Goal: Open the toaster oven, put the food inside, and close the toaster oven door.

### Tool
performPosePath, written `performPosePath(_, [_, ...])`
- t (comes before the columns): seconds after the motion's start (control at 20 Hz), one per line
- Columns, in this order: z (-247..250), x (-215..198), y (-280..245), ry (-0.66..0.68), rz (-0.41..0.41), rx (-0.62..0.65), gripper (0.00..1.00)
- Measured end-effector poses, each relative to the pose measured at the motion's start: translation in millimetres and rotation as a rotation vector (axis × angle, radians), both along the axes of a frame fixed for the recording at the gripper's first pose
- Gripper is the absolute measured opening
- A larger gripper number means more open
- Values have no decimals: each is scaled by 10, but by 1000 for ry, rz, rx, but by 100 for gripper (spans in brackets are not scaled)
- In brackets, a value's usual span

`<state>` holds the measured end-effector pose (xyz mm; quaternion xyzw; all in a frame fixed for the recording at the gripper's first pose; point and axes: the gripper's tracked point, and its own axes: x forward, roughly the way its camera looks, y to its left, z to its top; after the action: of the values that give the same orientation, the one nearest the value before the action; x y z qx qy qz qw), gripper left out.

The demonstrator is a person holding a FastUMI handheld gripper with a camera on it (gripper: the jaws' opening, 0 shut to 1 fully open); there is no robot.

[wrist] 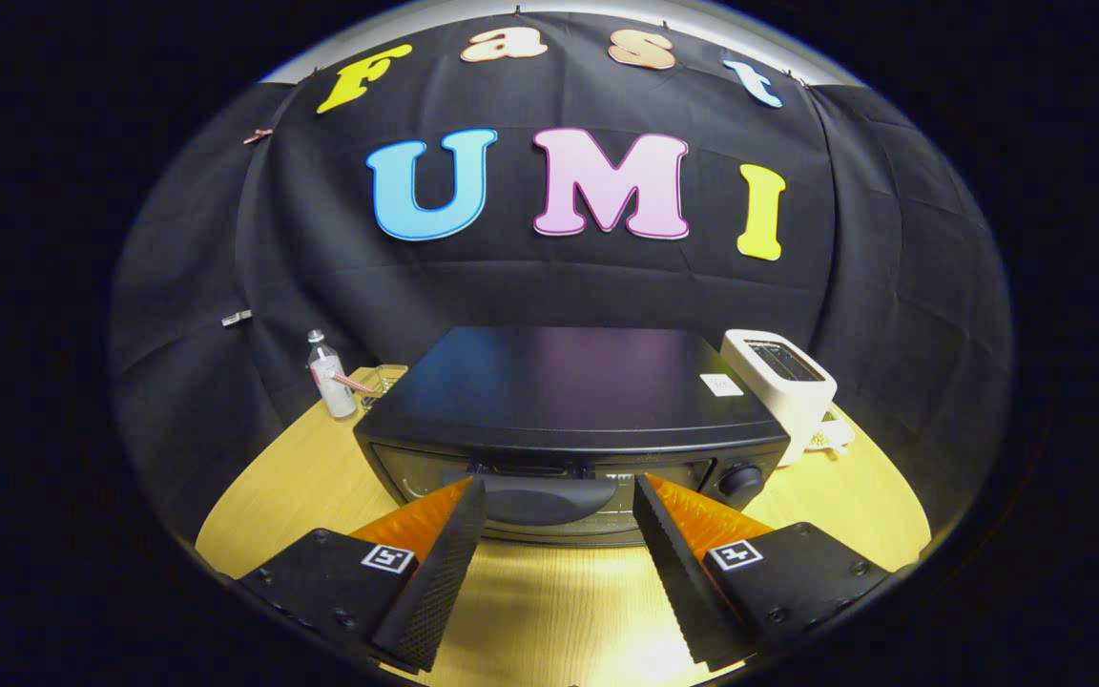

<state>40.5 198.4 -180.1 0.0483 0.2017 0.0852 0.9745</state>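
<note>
The toaster oven [573, 420] sits just ahead of the gripper [559, 496], its door shut and its dark handle [545, 498] lying straight across between the two fingertips. The fingers are spread wide — one tip on each side of the handle, neither pressing on it, nothing held between them. A round knob [741, 479] sits on the oven's front just beyond the right finger. The oven's flat black top carries a small white label [721, 385] near its far right corner. Beyond the oven to the right stands a white toaster [783, 382], close beside it. Beyond to the left stands a small clear bottle [328, 374] — next to it a clear container [383, 380]. All rest on a wooden table [549, 611].
</note>
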Motion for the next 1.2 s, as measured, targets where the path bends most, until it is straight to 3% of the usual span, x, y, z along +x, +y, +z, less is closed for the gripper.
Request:
performPosePath(0.25, [439, -245, -204, -37, 0, 66, 95])
performPosePath(1.2, [1841, -544, -1421, -286, -101, 31, 96])
